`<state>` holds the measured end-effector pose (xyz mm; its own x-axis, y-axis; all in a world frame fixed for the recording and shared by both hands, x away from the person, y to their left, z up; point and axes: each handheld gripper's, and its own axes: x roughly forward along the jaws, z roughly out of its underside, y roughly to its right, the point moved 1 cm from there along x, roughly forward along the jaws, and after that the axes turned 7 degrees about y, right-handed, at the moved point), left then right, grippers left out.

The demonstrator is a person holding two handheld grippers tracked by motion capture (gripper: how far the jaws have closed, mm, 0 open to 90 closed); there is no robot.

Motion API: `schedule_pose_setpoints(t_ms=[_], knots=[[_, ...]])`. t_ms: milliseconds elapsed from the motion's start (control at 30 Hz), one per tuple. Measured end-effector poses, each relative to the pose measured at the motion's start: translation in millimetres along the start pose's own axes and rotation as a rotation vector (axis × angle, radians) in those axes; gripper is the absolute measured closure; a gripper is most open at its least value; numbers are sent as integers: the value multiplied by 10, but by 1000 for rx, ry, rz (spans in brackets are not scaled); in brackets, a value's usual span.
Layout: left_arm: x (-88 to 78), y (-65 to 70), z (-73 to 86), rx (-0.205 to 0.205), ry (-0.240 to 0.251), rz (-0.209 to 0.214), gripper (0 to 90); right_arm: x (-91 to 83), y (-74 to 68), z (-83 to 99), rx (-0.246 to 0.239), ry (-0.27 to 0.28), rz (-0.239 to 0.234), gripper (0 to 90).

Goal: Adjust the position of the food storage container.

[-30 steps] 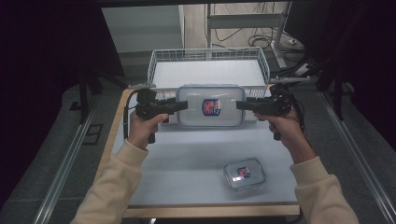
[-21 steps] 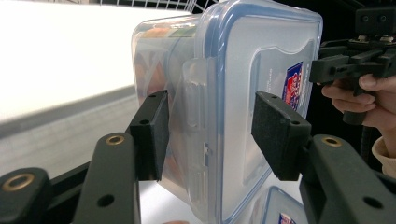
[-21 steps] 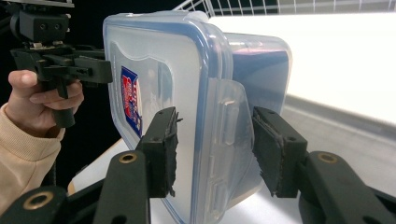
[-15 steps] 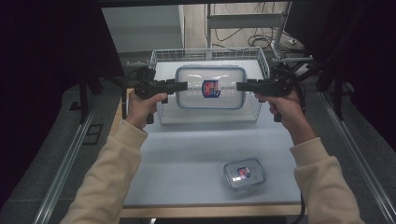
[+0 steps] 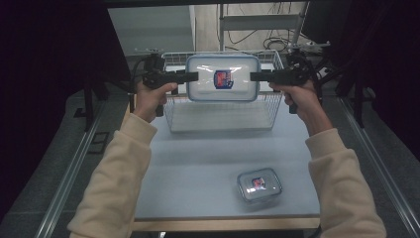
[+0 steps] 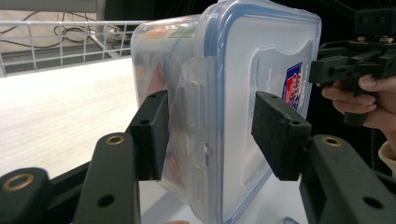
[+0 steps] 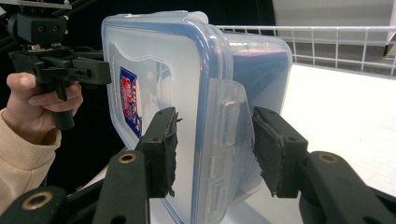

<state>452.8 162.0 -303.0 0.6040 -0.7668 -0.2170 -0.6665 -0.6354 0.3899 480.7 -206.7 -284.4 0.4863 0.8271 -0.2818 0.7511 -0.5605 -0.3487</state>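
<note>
**Inspector:** State the position of the large container.

**Operator:** I have the large container (image 5: 223, 78) held in the air above the wire basket (image 5: 222, 113) at the far end of the table (image 5: 198, 163). Its lid, with the red and blue label, faces up toward the high camera. It is level between my two tools.

**Inspector:** Left tool?

**Operator:** My left gripper (image 5: 190, 77) is clamped on the container's left end. In the left gripper view the jaws stand partly apart, one pad on the lid face, the other on the underside, with the side latch between them.

**Inspector:** Right tool?

**Operator:** My right gripper (image 5: 255, 76) is closed the same way on the opposite end. The right gripper view shows both pads pressed against the container, straddling the latch there.

**Inspector:** Anything else on the table?

**Operator:** A small container (image 5: 259, 184), lid on, sits near the front right edge, well apart from the basket.
</note>
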Motion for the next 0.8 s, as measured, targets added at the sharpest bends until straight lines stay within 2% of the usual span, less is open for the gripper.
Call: schedule_pose_setpoints(t_ms=[167,400,633,800], knots=[[85,-154,-63,-20,-15,-5,477,130,123,-94,20,-10,3,513],[186,-291,-91,-42,-23,-12,476,261,284,-134,50,-20,7,510],[237,-379,-89,-78,-22,-12,478,346,400,-135,81,-25,0,510],[263,-413,-94,-97,-19,-10,479,355,421,-146,96,-23,3,508]])
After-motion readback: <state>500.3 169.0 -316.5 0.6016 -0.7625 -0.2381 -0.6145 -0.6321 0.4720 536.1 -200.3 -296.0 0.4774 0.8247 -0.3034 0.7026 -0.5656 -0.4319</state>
